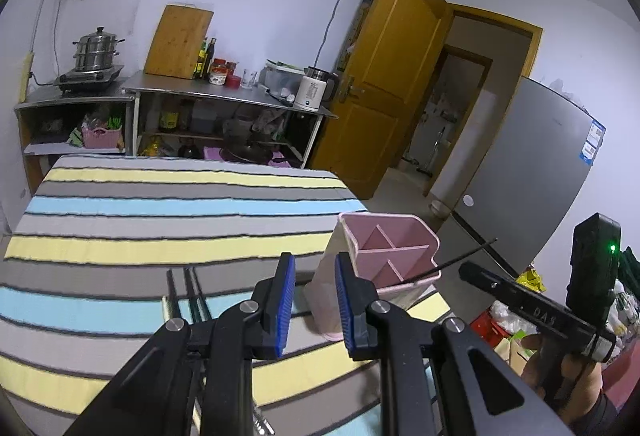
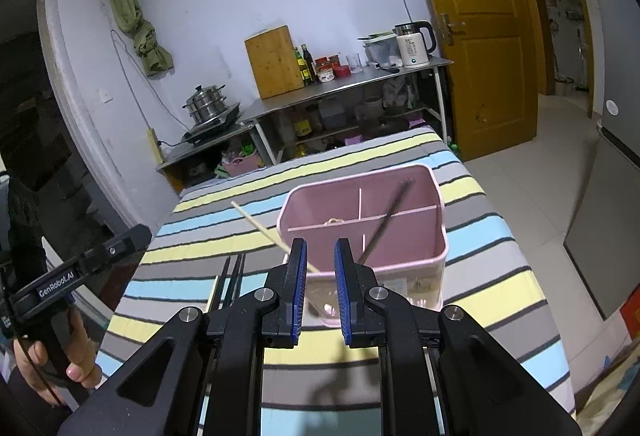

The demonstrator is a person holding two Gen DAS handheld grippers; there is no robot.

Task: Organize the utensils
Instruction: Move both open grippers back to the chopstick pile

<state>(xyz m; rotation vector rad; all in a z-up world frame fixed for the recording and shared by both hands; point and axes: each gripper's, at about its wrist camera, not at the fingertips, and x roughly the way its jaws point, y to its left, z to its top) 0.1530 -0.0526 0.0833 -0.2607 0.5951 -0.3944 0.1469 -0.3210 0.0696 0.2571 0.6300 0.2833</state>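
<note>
A pink divided utensil holder (image 2: 400, 236) stands on the striped table and also shows in the left wrist view (image 1: 384, 256). My right gripper (image 2: 320, 260) hovers just above its near rim with its jaws apart. A black chopstick (image 2: 386, 220) leans inside the holder. A pale wooden chopstick (image 2: 264, 230) slants from the left towards the gap between the right fingers; whether they touch it is unclear. Several dark chopsticks (image 2: 232, 278) lie on the cloth left of the holder and also show in the left wrist view (image 1: 196, 292). My left gripper (image 1: 315, 268) is open and empty, just left of the holder.
The striped tablecloth (image 1: 140, 228) covers the table. Behind it stand steel shelves (image 1: 224, 92) with a pot, a cutting board, bottles and a kettle. A yellow door (image 1: 392, 76) and a grey fridge (image 1: 528, 172) are to the right. The table edge is near the holder.
</note>
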